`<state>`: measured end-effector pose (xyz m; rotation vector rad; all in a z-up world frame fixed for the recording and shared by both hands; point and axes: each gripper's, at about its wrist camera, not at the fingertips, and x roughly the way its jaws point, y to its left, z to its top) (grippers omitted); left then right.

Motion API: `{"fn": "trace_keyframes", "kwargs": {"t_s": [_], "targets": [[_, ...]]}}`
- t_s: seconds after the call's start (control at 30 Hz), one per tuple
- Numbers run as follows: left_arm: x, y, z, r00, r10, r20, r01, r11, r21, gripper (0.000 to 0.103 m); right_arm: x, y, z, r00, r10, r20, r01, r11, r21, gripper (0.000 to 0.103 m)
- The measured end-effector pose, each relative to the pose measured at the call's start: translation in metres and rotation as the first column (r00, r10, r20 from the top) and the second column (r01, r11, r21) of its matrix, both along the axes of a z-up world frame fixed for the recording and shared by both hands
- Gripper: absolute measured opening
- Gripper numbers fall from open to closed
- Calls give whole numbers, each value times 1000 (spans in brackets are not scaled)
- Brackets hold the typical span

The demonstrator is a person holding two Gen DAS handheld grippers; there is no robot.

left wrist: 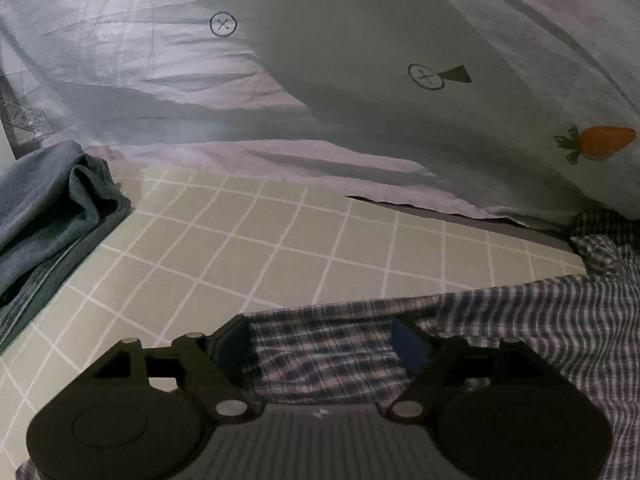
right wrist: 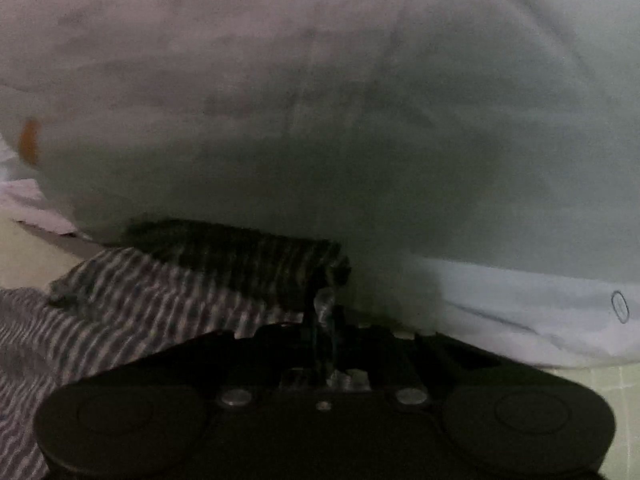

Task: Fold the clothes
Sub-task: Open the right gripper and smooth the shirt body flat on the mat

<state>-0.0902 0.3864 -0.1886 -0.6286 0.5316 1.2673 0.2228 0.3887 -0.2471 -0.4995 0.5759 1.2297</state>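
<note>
A blue-and-white plaid garment [left wrist: 520, 320] lies rumpled on the green checked sheet [left wrist: 260, 240], at the lower right of the left wrist view. My left gripper [left wrist: 322, 344] stands open over its near edge, with plaid cloth lying between the two fingers [left wrist: 236, 352] and no pad pressing on it. The right wrist view is dark and blurred. There the same plaid garment [right wrist: 160, 288] spreads to the left, and my right gripper [right wrist: 325, 320] is shut on a pinched fold of it, right against the pale duvet.
A pale duvet [left wrist: 280, 80] printed with carrots and small circle marks bulks across the far side, and it fills most of the right wrist view [right wrist: 320, 100]. A folded blue-grey garment [left wrist: 52, 208] lies on the sheet at the left.
</note>
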Motion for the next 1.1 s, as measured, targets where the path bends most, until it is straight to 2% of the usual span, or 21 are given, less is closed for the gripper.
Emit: {"fn": "trace_keyframes", "kwargs": {"t_s": [0.03, 0.07, 0.1, 0.13, 0.17, 0.2, 0.27, 0.37, 0.53, 0.7, 0.8, 0.9, 0.97, 1.07, 1.1], "targets": [[-2, 0, 3, 1000, 5, 6, -5, 1000, -12, 79, 0, 2, 1, 1000, -7, 0, 7, 1000, -8, 9], [-6, -2, 6, 1000, 14, 17, -14, 1000, -22, 79, -3, 0, 4, 1000, -14, 16, 14, 1000, -17, 18], [-11, -6, 11, 999, 22, 35, -21, 999, -27, 79, -6, -2, 8, 999, -20, 34, 21, 999, -25, 41], [-17, -11, 16, 998, 29, 57, -27, 999, -28, 80, -11, -11, 14, 996, -37, 76, 38, 999, -16, 56], [-24, -18, 22, 996, 32, 80, -30, 999, -28, 80, -16, -23, 21, 993, -49, 107, 48, 999, 3, 78], [-31, -27, 29, 994, 32, 102, -29, 999, -28, 82, -22, -38, 29, 991, -51, 125, 48, 999, 26, 82], [-48, -52, 42, 991, 23, 134, -19, 1000, -25, 86, -33, -77, 45, 990, -56, 130, 49, 997, 54, 84], [-72, -97, 56, 992, 11, 129, -7, 999, -32, 87, -54, -150, 56, 991, -71, 110, 67, 997, 32, 93], [-118, -190, 51, 997, 29, 70, -20, 992, -121, 88, -81, -276, 46, 992, -120, 34, 123, 987, -102, 95], [-169, -275, 24, 995, 97, 14, -91, 965, -244, 88, -115, -387, 30, 979, -205, 7, 201, 954, -222, 95], [-191, -309, 7, 993, 120, -2, -115, 944, -308, 88, -131, -444, 23, 966, -259, -14, 246, 931, -268, 95], [-206, -332, -8, 991, 132, 3, -122, 927, -354, 88, -144, -485, 19, 946, -323, -30, 302, 910, -284, 95], [-211, -341, -15, 991, 130, 20, -114, 925, -363, 88, -148, -503, 18, 930, -359, -74, 328, 906, -267, 95], [-213, -350, -17, 995, 100, 18, -88, 940, -330, 83, -155, -529, 16, 902, -409, -141, 368, 897, -244, 81], [-212, -353, -16, 995, 96, 14, -86, 942, -324, 76, -159, -534, 16, 896, -415, -161, 374, 897, -234, 72]]}}
